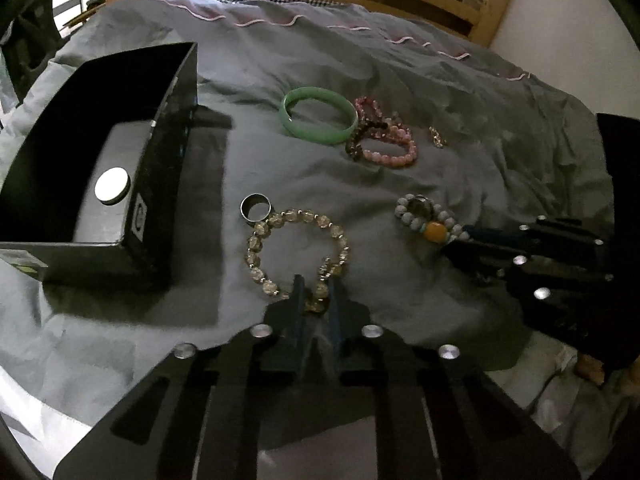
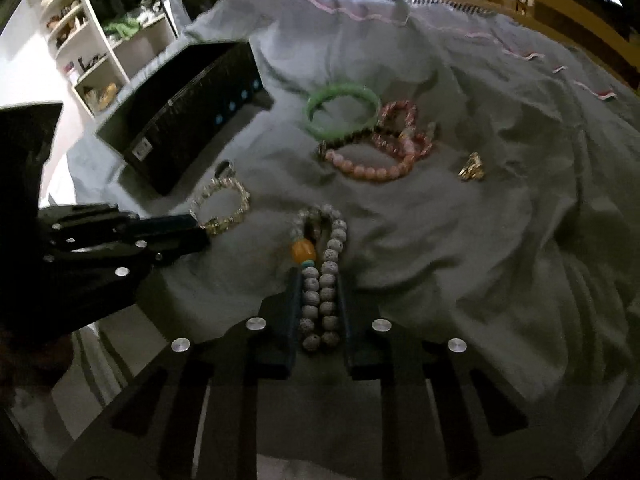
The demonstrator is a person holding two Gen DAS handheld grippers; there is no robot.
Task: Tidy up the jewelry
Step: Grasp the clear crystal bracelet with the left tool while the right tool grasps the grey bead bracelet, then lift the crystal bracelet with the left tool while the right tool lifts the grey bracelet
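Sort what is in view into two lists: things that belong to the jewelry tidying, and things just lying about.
Part of the job:
- clear bead bracelet, pinched in the left gripper
- white bead bracelet, clamped in the right gripper
- green bangle
- pink bead bracelets
- silver ring
- small gold piece
- black box

Just lying about:
- grey bedcover
- wooden bed frame
- white shelves

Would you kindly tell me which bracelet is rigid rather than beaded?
The green bangle, one smooth solid hoop beside the pink bead bracelets; every other bracelet is strung beads.
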